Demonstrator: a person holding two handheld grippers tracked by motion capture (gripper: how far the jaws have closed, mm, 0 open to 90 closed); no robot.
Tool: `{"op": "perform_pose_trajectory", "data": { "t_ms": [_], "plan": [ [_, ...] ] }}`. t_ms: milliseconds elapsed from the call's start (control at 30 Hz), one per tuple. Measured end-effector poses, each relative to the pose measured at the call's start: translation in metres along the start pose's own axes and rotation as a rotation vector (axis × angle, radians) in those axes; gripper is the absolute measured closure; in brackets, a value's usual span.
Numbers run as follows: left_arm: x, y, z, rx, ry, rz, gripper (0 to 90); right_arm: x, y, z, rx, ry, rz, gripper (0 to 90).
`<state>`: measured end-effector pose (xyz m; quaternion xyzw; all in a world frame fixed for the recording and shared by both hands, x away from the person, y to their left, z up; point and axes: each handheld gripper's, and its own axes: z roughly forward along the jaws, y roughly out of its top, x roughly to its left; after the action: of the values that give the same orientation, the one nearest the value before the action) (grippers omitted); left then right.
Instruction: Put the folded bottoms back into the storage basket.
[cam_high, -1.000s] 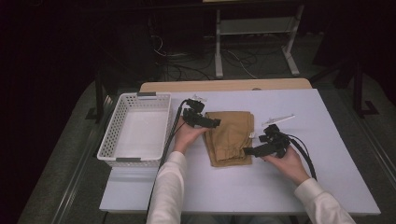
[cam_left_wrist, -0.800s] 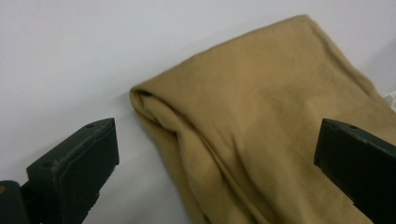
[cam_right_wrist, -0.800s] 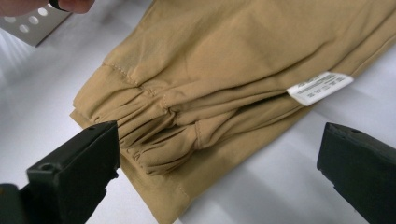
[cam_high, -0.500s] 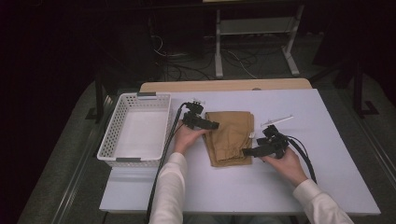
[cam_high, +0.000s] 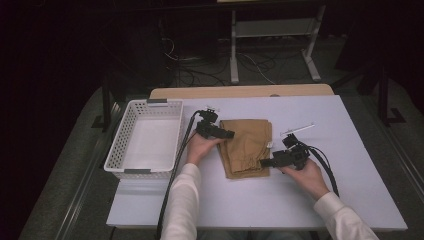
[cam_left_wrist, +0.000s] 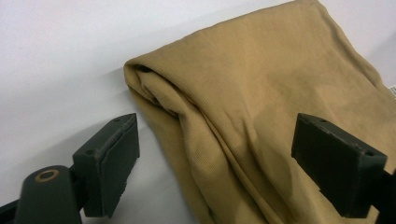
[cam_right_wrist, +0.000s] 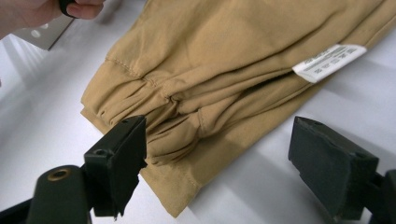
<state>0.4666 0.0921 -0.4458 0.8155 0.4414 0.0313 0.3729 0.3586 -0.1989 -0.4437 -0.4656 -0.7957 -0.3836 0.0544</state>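
2 grippers, left gripper (cam_high: 226, 134) and right gripper (cam_high: 267, 162), are closing around the folded tan pants (cam_high: 246, 145), not pinching yet; the basket (cam_high: 125, 160) waits

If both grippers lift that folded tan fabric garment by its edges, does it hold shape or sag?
The folded tan fabric garment would probably sag: soft creases and a gathered cuff suggest limp cloth. The stacked layers may slide apart, since nothing visibly binds them. It likely drags rather than glides on the white table. The left gripper and right gripper, jaws just closing, straddle its edges.
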Motion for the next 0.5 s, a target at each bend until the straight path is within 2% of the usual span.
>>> {"op": "perform_pose_trajectory", "data": {
  "t_ms": [233,367,400,500],
  "plan": [
    [-0.0015,0.0,0.0007,-0.007,-0.017,0.0,27.1,0.0,0.0,0.0031,0.02,0.008,0.025,23.2],
    [-0.0016,0.0001,-0.0003,0.0,0.0,0.003,37.8,0.0019,0.0007,0.0044,0.032,0.023,0.052,26.9],
    [-0.0016,0.0001,-0.0007,0.003,0.003,0.003,42.3,0.0036,0.002,0.0059,0.053,0.047,0.062,29.6],
    [-0.0012,0.0002,-0.0015,0.009,0.007,0.009,46.7,0.0063,0.0031,0.0075,0.064,0.04,0.064,32.2]
  ]
}}
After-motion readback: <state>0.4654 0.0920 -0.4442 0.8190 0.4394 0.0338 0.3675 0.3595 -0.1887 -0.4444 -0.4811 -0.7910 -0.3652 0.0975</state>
